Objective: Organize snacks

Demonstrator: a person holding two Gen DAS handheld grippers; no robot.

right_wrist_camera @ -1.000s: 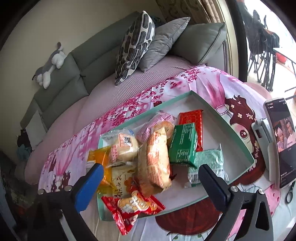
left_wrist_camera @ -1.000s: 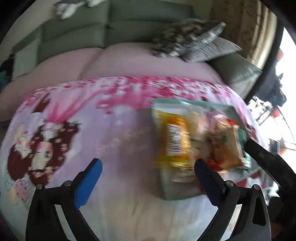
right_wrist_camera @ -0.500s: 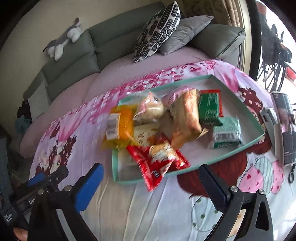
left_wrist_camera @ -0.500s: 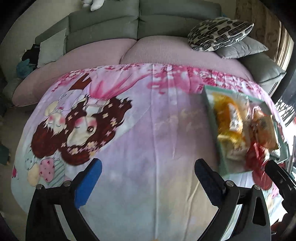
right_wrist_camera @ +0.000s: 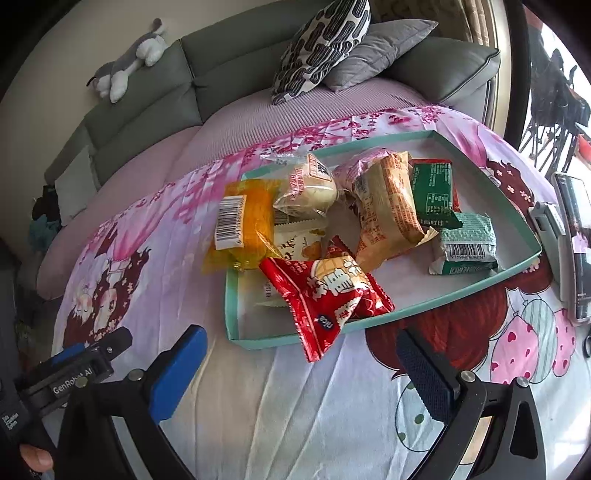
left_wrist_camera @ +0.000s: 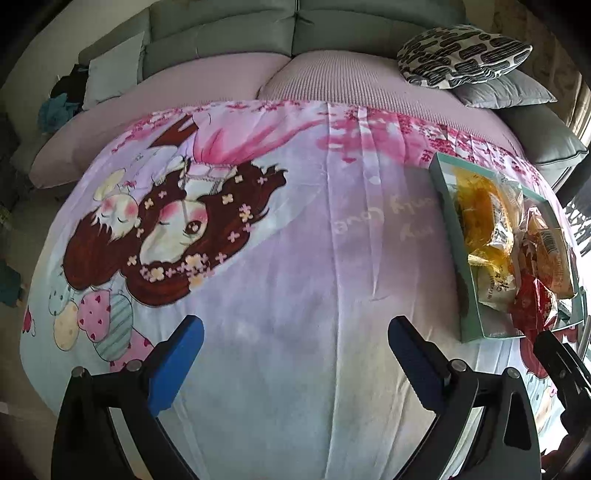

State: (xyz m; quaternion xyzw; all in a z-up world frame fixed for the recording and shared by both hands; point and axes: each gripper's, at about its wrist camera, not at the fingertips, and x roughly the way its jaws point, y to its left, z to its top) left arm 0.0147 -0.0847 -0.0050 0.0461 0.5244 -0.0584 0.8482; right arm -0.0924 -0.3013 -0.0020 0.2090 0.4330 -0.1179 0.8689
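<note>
Pink cartoon bedsheet (left_wrist_camera: 295, 258), grey sofa (left_wrist_camera: 229, 29) behind, teal snack tray (right_wrist_camera: 480, 284), both claws released, empty.

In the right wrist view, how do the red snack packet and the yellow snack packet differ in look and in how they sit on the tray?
The red snack packet is opaque red with white lettering; the yellow snack packet is see-through orange-yellow with a white barcode label. The red one hangs over the teal tray's near rim, the yellow one over its left rim. Both lie partly outside the tray, untouched by either gripper.
</note>
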